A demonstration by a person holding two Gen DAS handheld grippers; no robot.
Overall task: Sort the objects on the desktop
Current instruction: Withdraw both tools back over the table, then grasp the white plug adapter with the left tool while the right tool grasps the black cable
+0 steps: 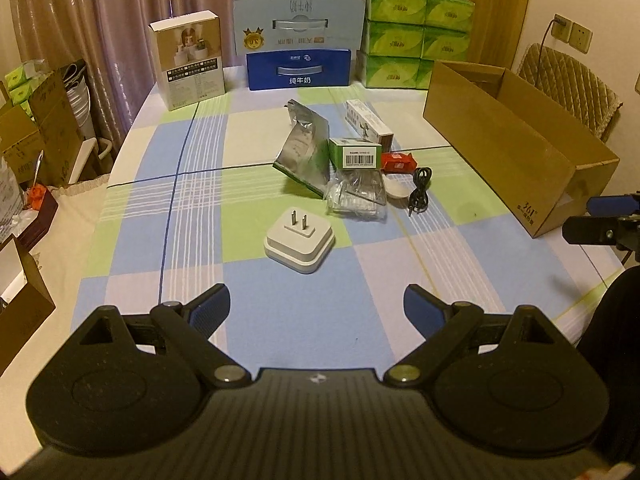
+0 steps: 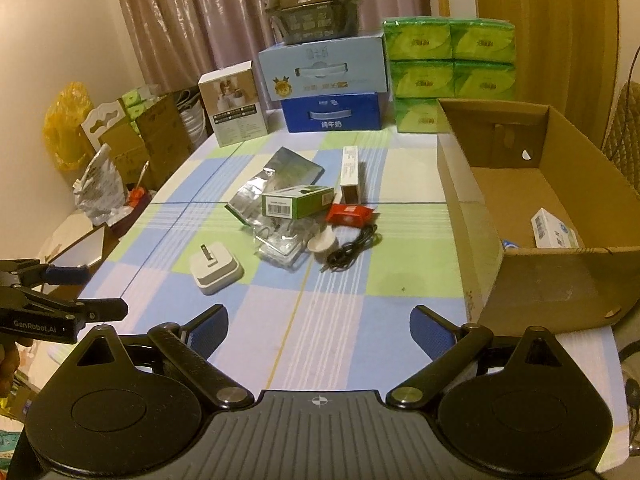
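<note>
Left wrist view looks down the left gripper [image 1: 316, 308], whose blue-padded jaws stand wide with nothing between them, aimed at the white plug adapter [image 1: 299, 243] that lies prongs-up on the checked tablecloth [image 1: 192, 216], the nearest piece of the clutter and well apart from the open cardboard box [image 1: 516, 148]. The step in hand seems to be the approach to a first pick on this side: the adapter is not yet reached, and the next move would call for lowering the jaws until they straddle its square body, closing on its flat sides and not on the prongs, then carrying it across to the box. Beyond the adapter, farther from the gripper and nearer the box, sit a crinkled clear plastic packet [image 1: 356, 196], a foil pouch [image 1: 306, 148], a green carton [image 1: 355, 153], a long white carton [image 1: 368, 122], a red sachet [image 1: 398, 162], a white spoon [image 1: 394, 190] and a coiled black cable [image 1: 419, 190]. Right wrist view shows the right gripper [image 2: 319, 330] likewise wide and empty, hovering just beside the box's near corner. Inside the box a small white-and-blue carton [image 2: 554, 230] already lies, partly hidden by the near wall; a blue scrap beside it is too cut off to name. The printing on the cartons cannot be read.
</note>
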